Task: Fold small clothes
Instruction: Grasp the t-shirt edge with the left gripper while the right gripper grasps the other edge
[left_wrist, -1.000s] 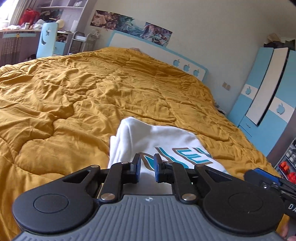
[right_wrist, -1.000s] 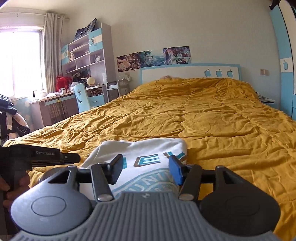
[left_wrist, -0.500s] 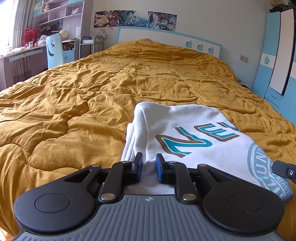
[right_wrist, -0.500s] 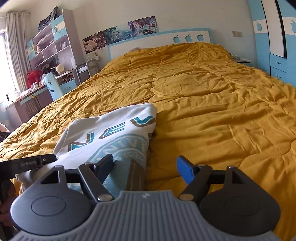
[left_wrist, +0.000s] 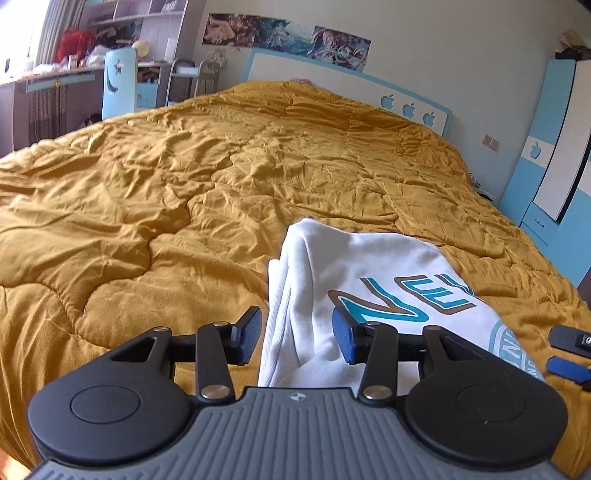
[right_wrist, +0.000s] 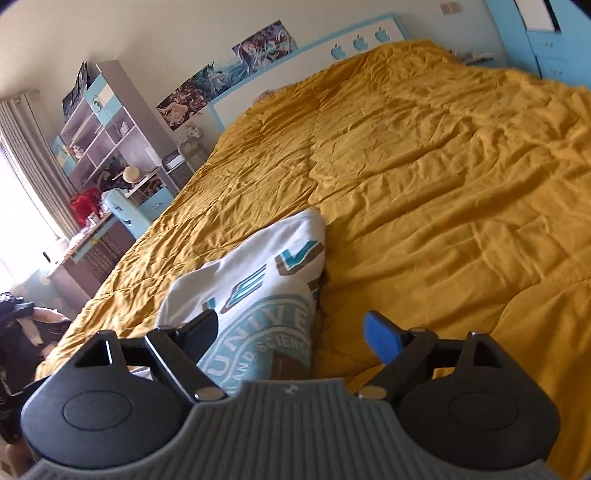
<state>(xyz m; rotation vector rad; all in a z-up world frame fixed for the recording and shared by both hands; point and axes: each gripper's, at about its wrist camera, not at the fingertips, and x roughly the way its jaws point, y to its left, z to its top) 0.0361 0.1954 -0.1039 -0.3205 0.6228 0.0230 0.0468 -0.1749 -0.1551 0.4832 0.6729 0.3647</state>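
A folded white shirt (left_wrist: 369, 266) with teal and brown lettering lies on the near part of the mustard quilt (left_wrist: 184, 192). My left gripper (left_wrist: 295, 334) is open, its jaws standing either side of the shirt's near left edge without gripping it. In the right wrist view the shirt (right_wrist: 266, 273) shows with a teal round emblem. My right gripper (right_wrist: 291, 332) is open wide over the shirt's near right edge and the quilt (right_wrist: 443, 184). The right gripper's fingertips (left_wrist: 569, 341) show at the right edge of the left wrist view.
The bed's white and blue headboard (left_wrist: 332, 81) stands at the far end. A blue wardrobe (left_wrist: 554, 147) is on the right. A desk, blue chair (left_wrist: 118, 85) and shelves (right_wrist: 103, 129) stand on the left.
My left gripper has opened and let go of the shirt's edge. My right gripper stays open and has tilted and drawn back a little.
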